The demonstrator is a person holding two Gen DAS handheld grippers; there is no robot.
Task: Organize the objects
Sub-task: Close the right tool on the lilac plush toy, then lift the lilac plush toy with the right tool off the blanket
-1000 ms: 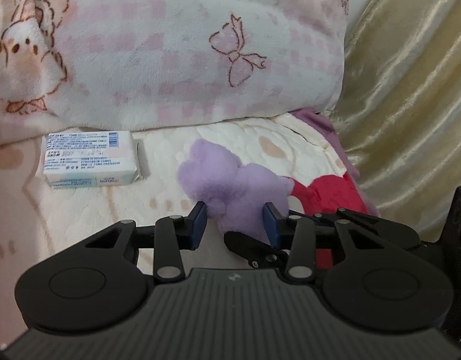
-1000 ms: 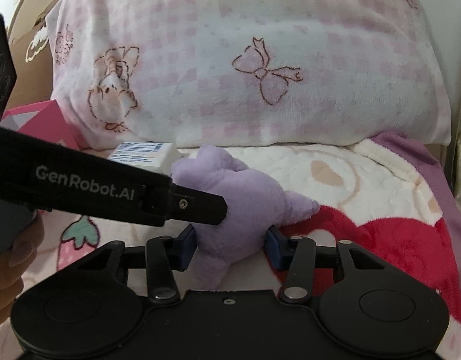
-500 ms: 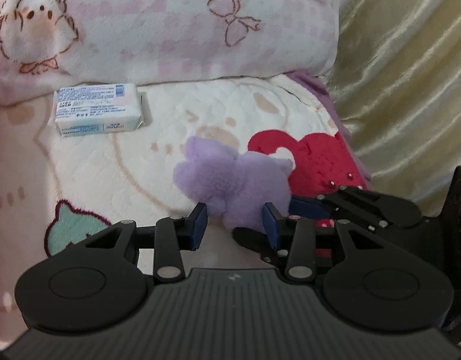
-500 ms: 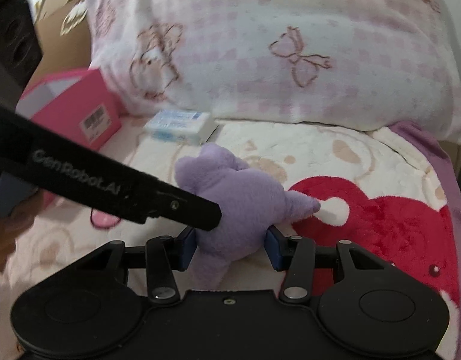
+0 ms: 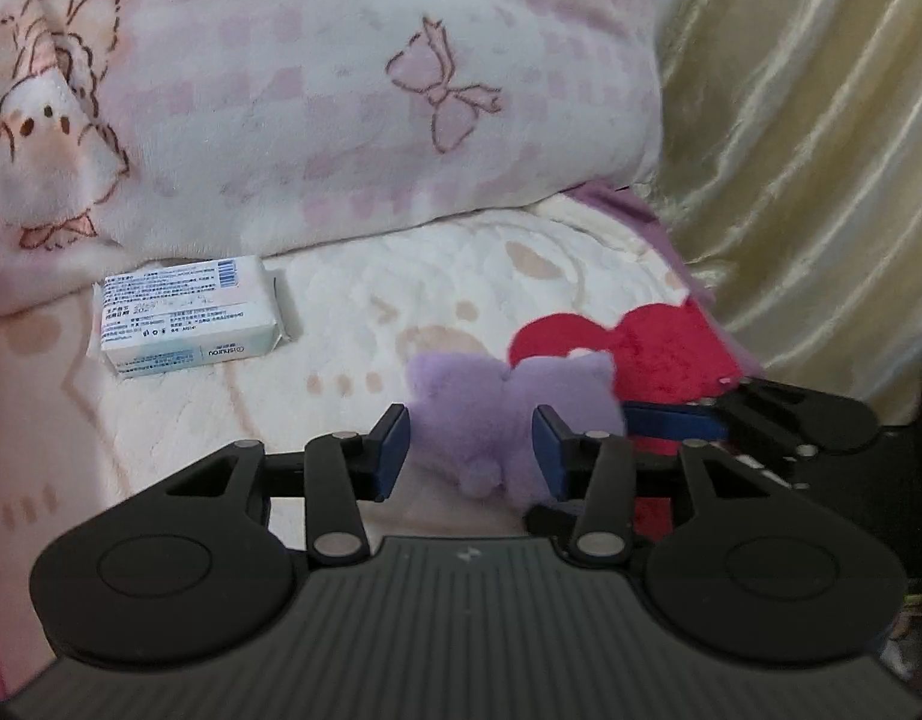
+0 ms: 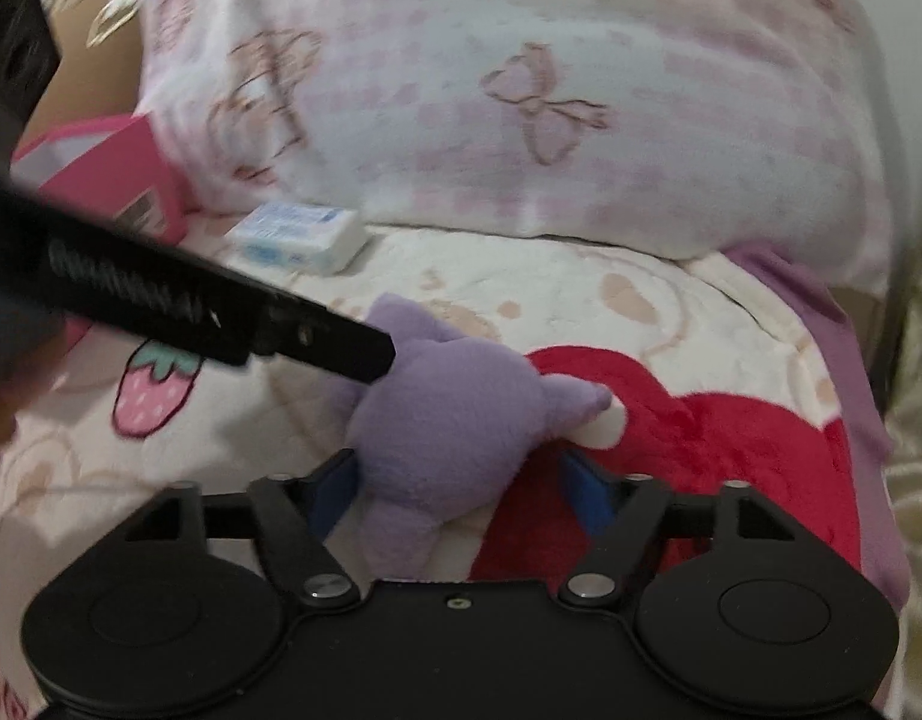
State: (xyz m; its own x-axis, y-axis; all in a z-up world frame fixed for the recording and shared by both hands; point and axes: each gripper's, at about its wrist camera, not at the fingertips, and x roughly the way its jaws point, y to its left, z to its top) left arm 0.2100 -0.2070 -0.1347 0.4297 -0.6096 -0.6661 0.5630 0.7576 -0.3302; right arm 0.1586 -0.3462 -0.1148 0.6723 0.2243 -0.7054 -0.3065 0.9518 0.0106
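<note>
A purple plush toy lies on the patterned blanket, partly over its red heart. My left gripper has the toy filling the gap between its blue pads. Its jaws are opening, and the pads still touch the toy's sides. In the right wrist view the same toy sits between the jaws of my right gripper, which are opening. The right pad stands clear of the toy. The left gripper's finger reaches in from the left to the toy's head.
A white and blue packet lies on the blanket by the big pink-checked pillow. A pink box stands at the far left. A gold curtain hangs along the right side.
My right gripper's jaws have spread wide and let go of the plush toy. The left jaws have widened a little. The toy now rests lower on the blanket, by the red heart.
</note>
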